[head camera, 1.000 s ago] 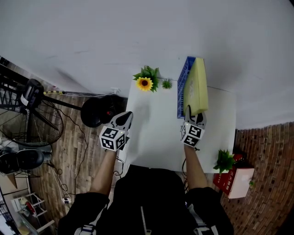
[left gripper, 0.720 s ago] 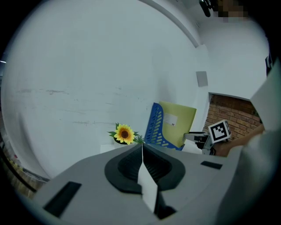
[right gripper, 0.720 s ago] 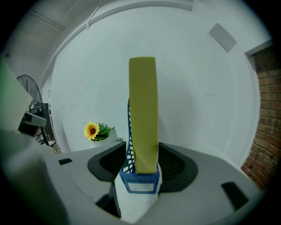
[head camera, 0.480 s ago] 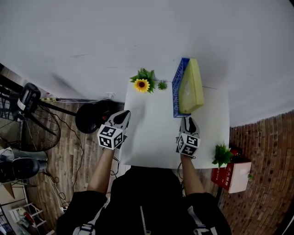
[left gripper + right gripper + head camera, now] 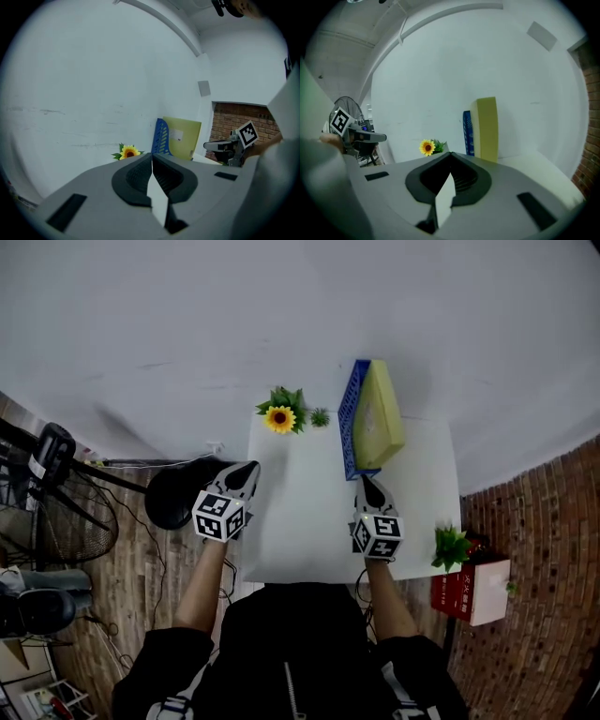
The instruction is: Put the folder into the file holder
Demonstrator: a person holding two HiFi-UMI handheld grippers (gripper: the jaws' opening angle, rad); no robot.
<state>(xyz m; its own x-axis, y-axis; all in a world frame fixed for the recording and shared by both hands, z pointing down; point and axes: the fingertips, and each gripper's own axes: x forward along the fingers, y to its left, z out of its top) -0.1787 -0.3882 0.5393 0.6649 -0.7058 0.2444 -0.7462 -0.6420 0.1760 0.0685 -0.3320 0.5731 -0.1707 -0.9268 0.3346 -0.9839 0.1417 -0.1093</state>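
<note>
Right gripper has drawn back from the folder, jaws just closed empty; left gripper's likewise.

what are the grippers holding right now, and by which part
Nothing. The left gripper is shut and empty; the right gripper has just closed on nothing. The yellow folder stands in the blue file holder, clear of both.

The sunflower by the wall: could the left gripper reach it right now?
Probably yes. The left gripper hovers at the left edge of the table, and only bare table lies between it and the sunflower. Its jaws are shut and would need opening.
</note>
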